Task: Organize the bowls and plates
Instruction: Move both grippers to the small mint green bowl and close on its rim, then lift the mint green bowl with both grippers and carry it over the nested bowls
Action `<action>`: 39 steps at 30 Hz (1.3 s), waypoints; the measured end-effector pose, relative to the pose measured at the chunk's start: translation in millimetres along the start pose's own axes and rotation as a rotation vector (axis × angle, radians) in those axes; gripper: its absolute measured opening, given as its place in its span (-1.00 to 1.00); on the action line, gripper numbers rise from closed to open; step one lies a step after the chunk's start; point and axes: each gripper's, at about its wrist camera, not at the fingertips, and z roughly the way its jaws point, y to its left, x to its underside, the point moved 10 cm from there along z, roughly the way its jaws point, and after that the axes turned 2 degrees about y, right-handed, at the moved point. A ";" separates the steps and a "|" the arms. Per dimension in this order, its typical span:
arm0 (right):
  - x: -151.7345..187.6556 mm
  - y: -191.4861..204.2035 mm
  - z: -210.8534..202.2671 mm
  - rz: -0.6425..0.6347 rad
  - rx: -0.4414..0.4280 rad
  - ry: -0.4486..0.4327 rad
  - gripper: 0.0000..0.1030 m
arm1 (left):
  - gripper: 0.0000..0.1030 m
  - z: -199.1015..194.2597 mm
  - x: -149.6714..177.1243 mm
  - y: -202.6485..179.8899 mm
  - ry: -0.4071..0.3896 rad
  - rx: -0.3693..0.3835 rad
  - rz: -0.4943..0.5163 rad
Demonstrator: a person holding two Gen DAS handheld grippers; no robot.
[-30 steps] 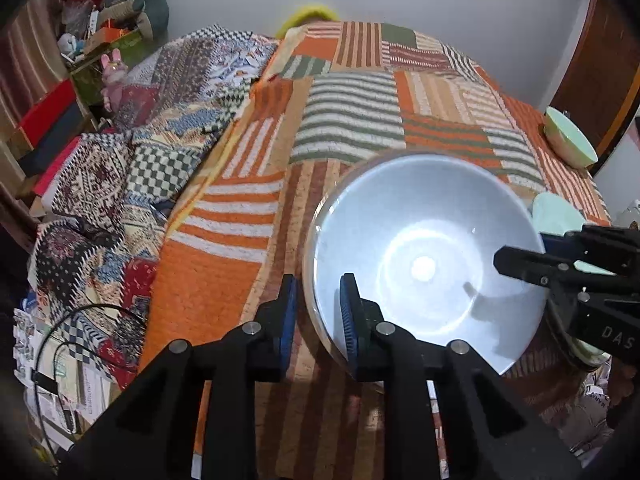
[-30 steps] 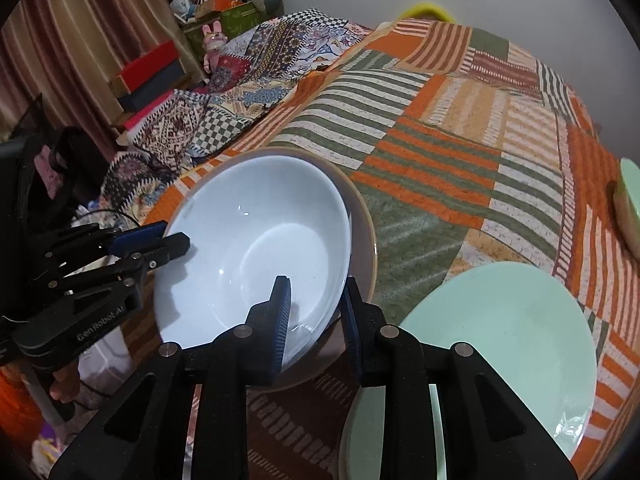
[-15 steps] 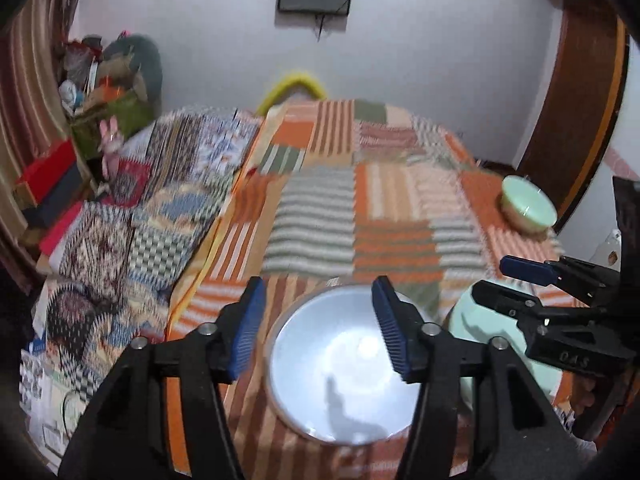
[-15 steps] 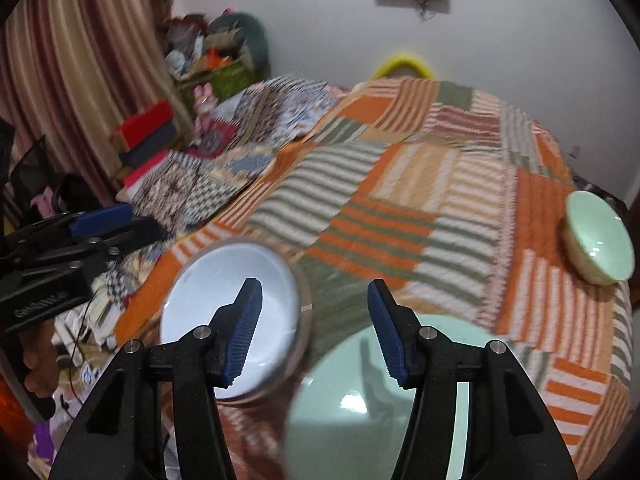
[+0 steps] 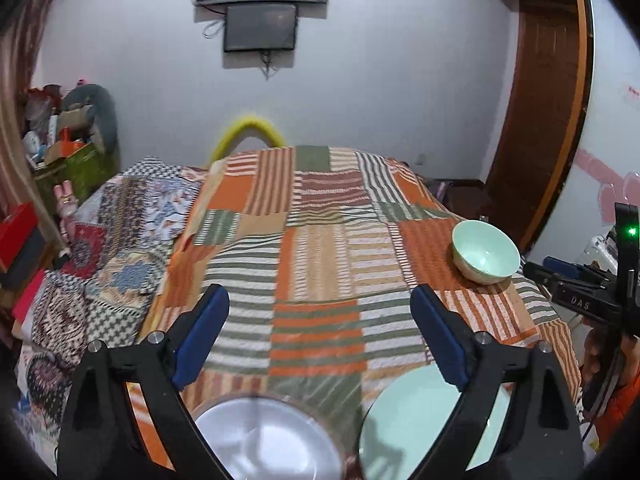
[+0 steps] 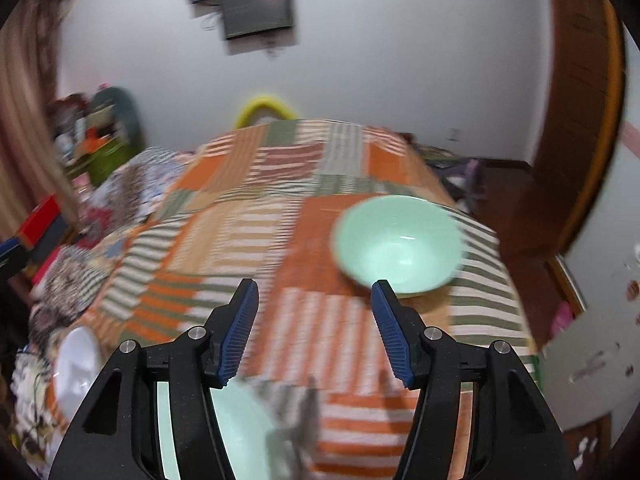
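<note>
Bowls and plates sit spread over a striped patchwork bedspread (image 5: 320,264). Nearest the left wrist camera, a white bowl (image 5: 264,440) lies at the bottom edge of its view, resting on what looks like a brown-rimmed plate, with a mint-green plate (image 5: 416,416) just beside it on the right. A mint-green bowl (image 5: 486,256) stands upright well apart from them, near the far right edge of the bed. The left gripper (image 5: 320,336) hangs above the bedspread, its jaws opening wide, with nothing between the blue pads. The right gripper (image 6: 316,328) also has its jaws opening, empty, with the green bowl (image 6: 398,244) just beyond its right fingertip; this view is blurred. The green plate (image 6: 224,432) shows under its left finger, and the white bowl (image 6: 76,364) at the far left edge. A dark screen (image 5: 262,26) is mounted on the wall behind the bed.
</note>
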 end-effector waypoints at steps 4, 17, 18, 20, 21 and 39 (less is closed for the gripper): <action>-1.0 -43.6 23.4 0.090 0.045 0.031 0.07 | 0.81 38.9 -7.6 -22.5 0.045 0.023 0.041; -1.5 -100.4 104.3 0.277 0.026 0.133 -0.58 | 0.81 130.9 3.2 -71.8 0.196 0.093 0.140; -2.4 -97.2 105.9 0.268 0.017 0.139 -0.64 | 0.81 134.7 4.5 -75.7 0.205 0.100 0.149; -4.6 -92.5 105.4 0.234 0.028 0.133 -0.66 | 0.81 141.9 5.8 -84.5 0.219 0.108 0.171; -4.1 -87.5 104.7 0.212 0.019 0.137 -0.66 | 0.81 144.5 6.0 -87.7 0.224 0.109 0.178; 34.7 -11.0 91.0 0.003 -0.189 0.247 -0.62 | -0.24 200.4 40.6 -121.2 0.438 0.184 0.177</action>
